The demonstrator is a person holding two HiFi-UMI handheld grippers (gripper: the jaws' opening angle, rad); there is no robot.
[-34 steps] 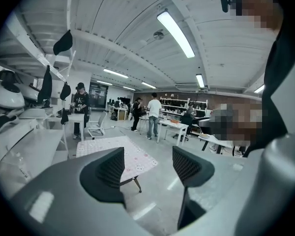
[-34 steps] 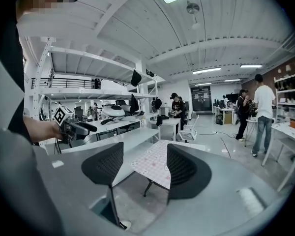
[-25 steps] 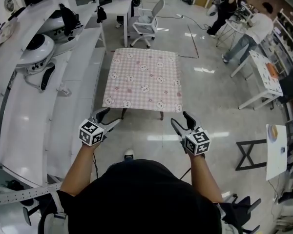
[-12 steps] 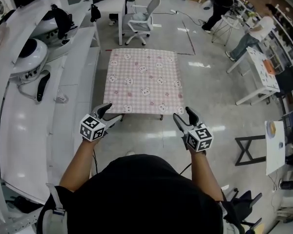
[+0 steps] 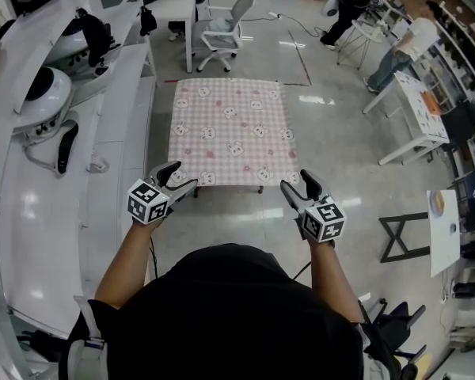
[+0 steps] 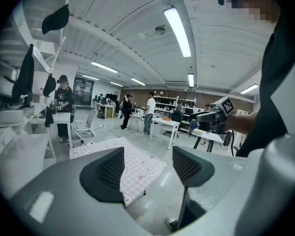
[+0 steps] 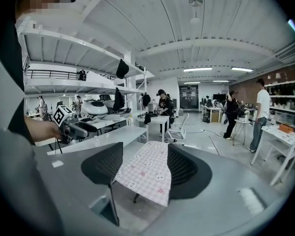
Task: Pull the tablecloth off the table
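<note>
Both tools have drawn closer to the near edge of the desk (image 5: pixel 260 189). The left tool (image 5: pixel 182 179) and the right tool (image 5: pixel 298 184) gape empty, just short of the cloth (image 5: pixel 229 129) covering it. Catching only one corner could skew the pull.

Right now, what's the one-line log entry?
stage: pre-grasp | left gripper: open, empty | right gripper: open, empty | tablecloth: spread flat, untouched

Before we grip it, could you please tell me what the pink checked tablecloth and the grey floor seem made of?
Pink checked tablecloth: probably thin matte fabric; its edges hang limp. Grey floor: hard, glossy, perhaps polished concrete or epoxy; lights mirror in it.
</note>
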